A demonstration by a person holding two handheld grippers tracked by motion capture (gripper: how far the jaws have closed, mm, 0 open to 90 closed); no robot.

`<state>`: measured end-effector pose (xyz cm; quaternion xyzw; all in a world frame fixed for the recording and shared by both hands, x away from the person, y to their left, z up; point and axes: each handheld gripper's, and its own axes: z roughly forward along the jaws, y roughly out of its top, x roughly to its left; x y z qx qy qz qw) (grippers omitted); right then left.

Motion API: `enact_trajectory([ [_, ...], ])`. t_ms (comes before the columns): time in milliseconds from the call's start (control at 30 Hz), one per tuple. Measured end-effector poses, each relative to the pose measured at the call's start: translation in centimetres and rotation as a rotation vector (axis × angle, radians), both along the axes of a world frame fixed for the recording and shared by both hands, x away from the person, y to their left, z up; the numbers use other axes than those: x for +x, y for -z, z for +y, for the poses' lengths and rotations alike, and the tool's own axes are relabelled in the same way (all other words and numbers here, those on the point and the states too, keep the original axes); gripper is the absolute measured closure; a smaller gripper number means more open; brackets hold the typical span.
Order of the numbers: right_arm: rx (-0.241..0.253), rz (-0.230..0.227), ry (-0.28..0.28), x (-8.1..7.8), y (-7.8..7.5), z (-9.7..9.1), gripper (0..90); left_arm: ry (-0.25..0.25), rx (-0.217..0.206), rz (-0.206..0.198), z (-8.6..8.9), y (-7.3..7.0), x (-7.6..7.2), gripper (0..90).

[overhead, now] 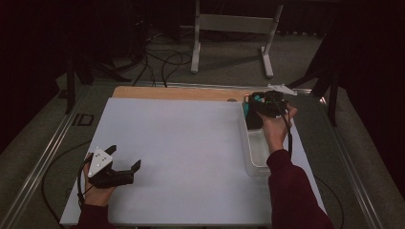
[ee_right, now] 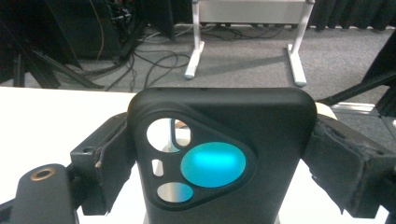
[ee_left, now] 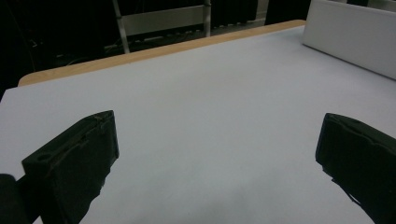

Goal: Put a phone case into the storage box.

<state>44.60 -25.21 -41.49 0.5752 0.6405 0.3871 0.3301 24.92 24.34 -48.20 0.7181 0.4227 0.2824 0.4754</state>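
Black phone case [ee_right: 219,158] clamped by right gripper [ee_right: 219,154] | left gripper [ee_left: 217,154] wide open, empty

Around the work surface, away from what is being handled

We see a white table top [overhead: 181,143] across the middle of the frame, with a wooden edge strip [overhead: 181,92] along its upper side. Above it, at upper centre, a white metal stand [overhead: 234,24] rests on two feet on grey carpet [overhead: 229,62]. Black cables [overhead: 162,59] loop over the carpet at the upper left of centre. A metal rail [overhead: 40,162] runs down the left side of the frame, and dark curtains fill the upper corners.
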Motion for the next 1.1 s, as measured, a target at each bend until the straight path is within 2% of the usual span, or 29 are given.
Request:
enact_trajectory([
  [733,-0.039,0.062,0.034,1.9,2.0,0.6,12.7,0.0,-0.005,-0.006,0.0,-0.1,0.0,0.0],
  [967,-0.033,0.054,0.042,2.2,2.3,0.6,12.3,0.001,-0.005,-0.008,0.0,-0.1,0.0,0.0],
  [1100,-0.043,0.067,0.03,2.5,2.2,0.4,7.7,0.001,-0.007,-0.007,0.1,-0.1,-0.1,0.0],
])
